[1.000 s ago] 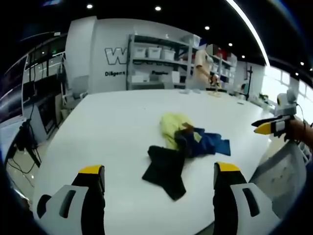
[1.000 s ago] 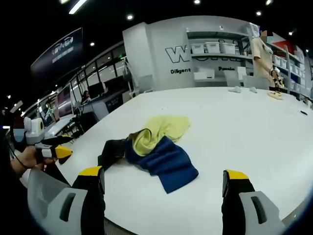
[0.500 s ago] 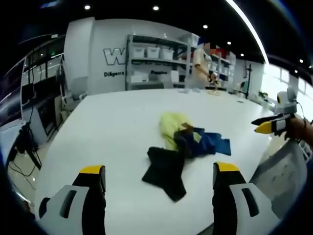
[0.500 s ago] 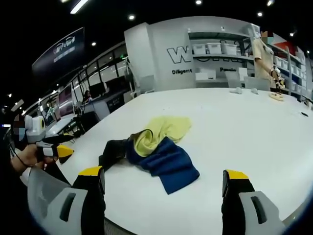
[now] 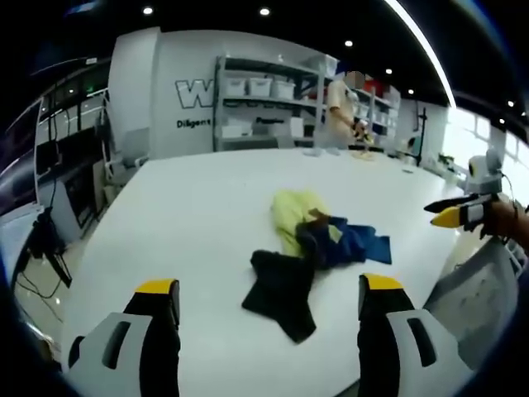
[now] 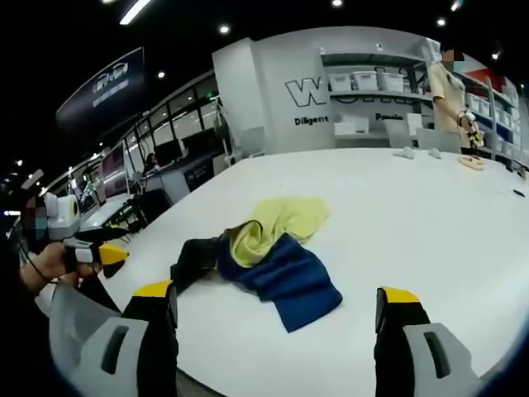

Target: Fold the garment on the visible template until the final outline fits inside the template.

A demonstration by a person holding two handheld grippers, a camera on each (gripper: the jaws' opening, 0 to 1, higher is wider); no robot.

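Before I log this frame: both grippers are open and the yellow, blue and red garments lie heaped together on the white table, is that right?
One detail is off: the third garment is black, not red, as the left gripper view shows. It lies heaped with the yellow garment and blue garment on the white table; left gripper and right gripper are open.

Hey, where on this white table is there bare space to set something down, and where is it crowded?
The white table is bare between the clothes pile and the shelving wall, and on the strip between the pile and the left gripper. In the right gripper view, the stretch beyond the blue garment is bare too. It is crowded mid-table, where the yellow garment, blue garment and black garment overlap.
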